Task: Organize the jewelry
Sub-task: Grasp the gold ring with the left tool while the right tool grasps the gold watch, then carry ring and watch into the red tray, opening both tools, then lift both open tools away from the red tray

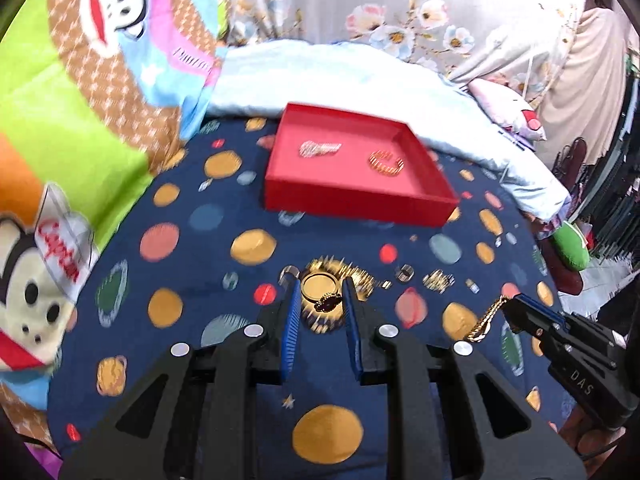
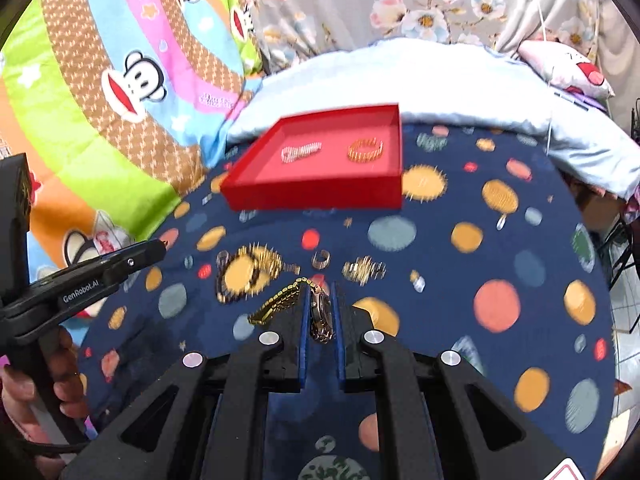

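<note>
Between the right gripper (image 2: 321, 312) jaws, a gold watch (image 2: 321, 314) is clamped, strap trailing left. The left gripper (image 1: 321, 300) stands wide around a ring (image 1: 316, 286) on the bedspread (image 2: 500, 264). Straight ahead lies the red tray (image 2: 320, 194), well apart, holding two bracelets.

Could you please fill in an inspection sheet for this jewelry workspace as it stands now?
Surface: navy planet-print sheet on a bed.
Job's things: red tray holds a silver bracelet and a gold bracelet; gold ring, small pieces loose on the sheet.
Clutter: nothing seen.
Grippers: left claw open around the ring; right claw shut on a gold watch.
Cables: nothing seen.
Surroundings: cartoon monkey quilt, pale blue blanket, floral curtain.
</note>
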Available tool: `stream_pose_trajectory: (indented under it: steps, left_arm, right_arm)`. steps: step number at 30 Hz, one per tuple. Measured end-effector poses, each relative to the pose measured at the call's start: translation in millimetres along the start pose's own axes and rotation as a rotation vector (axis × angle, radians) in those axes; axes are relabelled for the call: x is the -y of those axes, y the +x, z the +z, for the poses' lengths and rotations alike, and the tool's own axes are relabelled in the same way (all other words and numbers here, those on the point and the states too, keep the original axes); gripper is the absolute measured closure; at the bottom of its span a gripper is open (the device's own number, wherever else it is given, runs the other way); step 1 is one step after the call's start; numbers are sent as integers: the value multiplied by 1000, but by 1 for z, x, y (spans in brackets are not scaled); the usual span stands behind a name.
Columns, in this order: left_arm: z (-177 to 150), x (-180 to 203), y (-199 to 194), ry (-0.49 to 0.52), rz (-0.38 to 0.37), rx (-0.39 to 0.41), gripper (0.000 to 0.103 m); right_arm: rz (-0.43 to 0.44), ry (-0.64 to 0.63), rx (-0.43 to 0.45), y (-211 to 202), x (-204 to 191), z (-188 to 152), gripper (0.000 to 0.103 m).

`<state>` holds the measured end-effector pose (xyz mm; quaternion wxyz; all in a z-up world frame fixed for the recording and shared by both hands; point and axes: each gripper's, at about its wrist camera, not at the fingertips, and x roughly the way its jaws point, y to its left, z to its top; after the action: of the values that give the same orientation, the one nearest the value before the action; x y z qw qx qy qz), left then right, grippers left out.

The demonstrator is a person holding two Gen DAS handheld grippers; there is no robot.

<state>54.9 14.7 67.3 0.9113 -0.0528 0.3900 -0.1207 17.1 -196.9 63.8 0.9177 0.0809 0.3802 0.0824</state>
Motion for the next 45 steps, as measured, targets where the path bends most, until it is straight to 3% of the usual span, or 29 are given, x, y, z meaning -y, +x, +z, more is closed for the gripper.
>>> stream_pose_trajectory:
  steps: [6, 12, 16, 26, 31, 36, 40, 45]
  left_arm:
    - [44, 15, 4, 45, -21, 61, 83]
    - [94, 25, 32, 84, -15, 114, 83]
    - [117, 25, 68, 97, 8, 105, 83]
    - [141, 17, 155, 78, 26, 10, 83]
    - [140, 16, 179, 73, 29, -27, 83]
    - [139, 12, 193, 64, 59, -38, 82]
    - [137, 4, 183, 32, 96, -19, 53]
    - [121, -2, 152, 3, 91, 17, 47]
  right_arm:
    - [-7, -3, 75, 4, 9, 45, 94]
    - [-14, 8, 108, 44, 18, 96, 94]
    - [-18, 21, 83, 83, 23, 120, 94]
    - [-44, 38, -24, 166, 32, 135, 94]
    - [-54, 40, -67, 187, 35, 131, 94]
    - [-84, 18, -36, 189, 32, 133, 90]
    - [-80, 20, 7, 169, 32, 129, 84]
    - [-31, 48, 36, 132, 33, 102, 79]
